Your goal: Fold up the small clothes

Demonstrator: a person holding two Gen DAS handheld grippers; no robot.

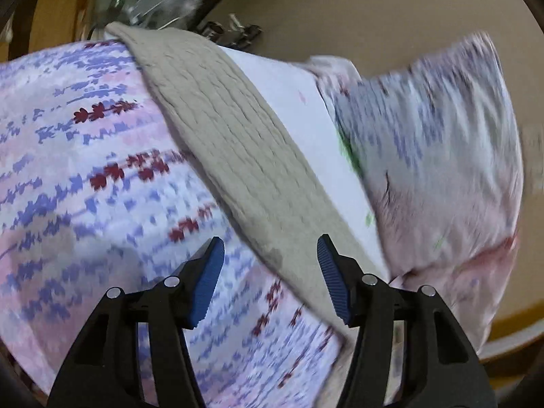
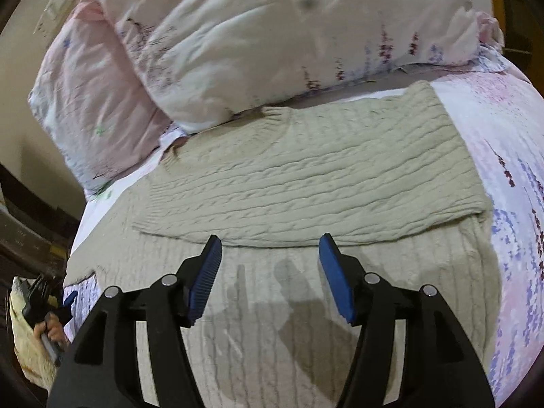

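Bedsheet [image 2: 493, 156], lavender print, filling the frame edges; pillows [image 2: 238, 51], upper half of the right wrist view, overlapping the far edge of the beige cable-knit sweater [image 2: 306, 176], which lies centre with one layer folded over. Right gripper [image 2: 270, 278] and left gripper [image 1: 270, 282]: both released, holding nothing. My concern: the pillow may pin the knit and drag the fold askew.

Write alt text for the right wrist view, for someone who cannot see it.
A beige cable-knit sweater lies on a bed with a floral sheet, one part folded over the rest. The right tool hovers open just above it, its blue fingertips holding nothing. Pale pillows sit beyond the sweater.
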